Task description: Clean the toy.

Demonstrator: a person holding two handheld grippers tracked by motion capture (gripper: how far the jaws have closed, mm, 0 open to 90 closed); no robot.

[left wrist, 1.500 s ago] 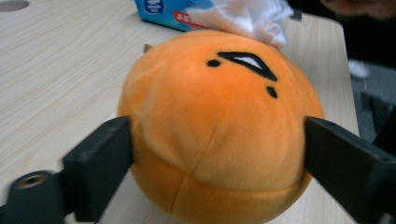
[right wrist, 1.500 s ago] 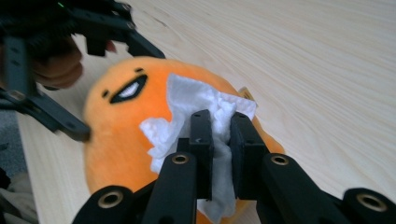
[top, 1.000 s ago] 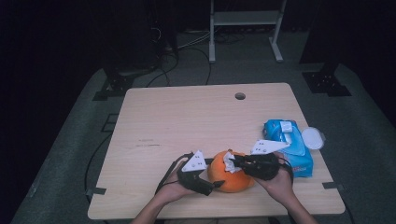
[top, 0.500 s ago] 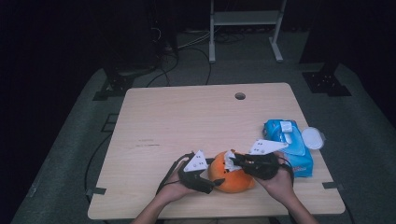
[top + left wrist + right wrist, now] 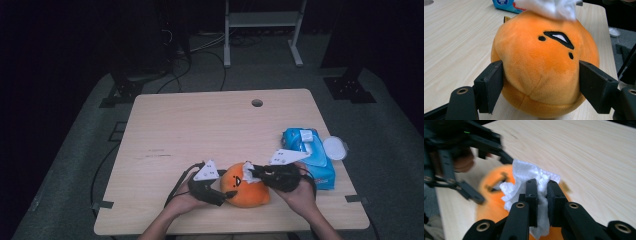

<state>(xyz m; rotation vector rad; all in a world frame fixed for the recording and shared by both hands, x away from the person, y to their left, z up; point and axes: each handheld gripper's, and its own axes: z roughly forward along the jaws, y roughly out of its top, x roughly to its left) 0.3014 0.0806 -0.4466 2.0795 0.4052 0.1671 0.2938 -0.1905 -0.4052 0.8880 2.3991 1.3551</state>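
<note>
High view: the round orange plush toy [image 5: 246,186] sits near the pale wooden counter's [image 5: 200,130] front edge. Left gripper view: the left hand-held gripper [image 5: 541,85], its jaws just closing, squeezes the toy's sides. Right gripper view: the right hand-held gripper [image 5: 541,192] pinches a crumpled white tissue [image 5: 524,176] against the toy's top; hard wiping could tear it or roll the plush free.

Plush toy [image 5: 247,186] on table [image 5: 200,130], near front edge. Wipe [image 5: 248,169] on top of it. Wipes pack [image 5: 306,150] just right, lid [image 5: 334,148] beside.
</note>
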